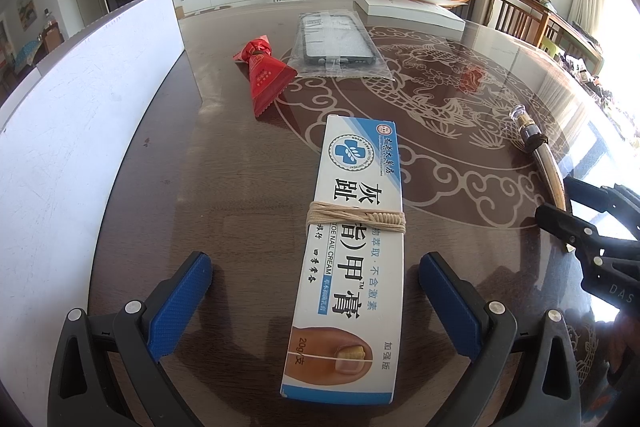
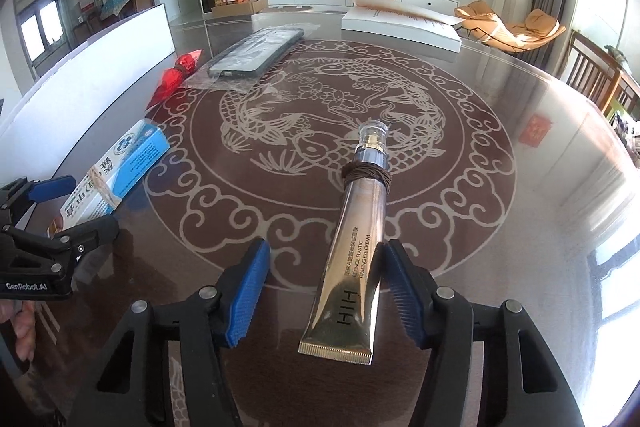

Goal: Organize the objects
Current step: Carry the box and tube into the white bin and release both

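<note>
On my dark glass-topped table (image 2: 500,227), with its pale fish-and-cloud medallion, I count four loose things: one cream box (image 1: 348,243), one gold tube (image 2: 352,251), one red foil packet (image 1: 266,75) and one phone case (image 1: 332,41) sealed in a clear bag. One flat white box (image 2: 400,27) lies at the far edge and one white board (image 1: 80,131) stands upright along the left side.

The cream box is long, white and blue, bound once round its middle with pale string. It carries a round cross-and-leaf emblem, large Chinese characters, "TOE NAIL CREAM", "20g" and a picture of a yellowed toenail. It lies flat on the table, lengthways between the wide-open jaws of my left gripper (image 1: 316,301), whose blue pads stand clear of both its sides.

The gold tube has a crimped tail, a clear cap and a brown cord wound about its neck; it reads "HIH" and "RETINOL ELASTIC FIRMING EYE CREAM". It lies over the medallion's lower rim, tail toward me, between the partly open jaws of my right gripper (image 2: 326,291). The right pad sits against the tube's edge, the left pad well off it, so nothing is gripped.

The left tool's body, seen from the right wrist, is marked "GenRobot.AI"
</note>
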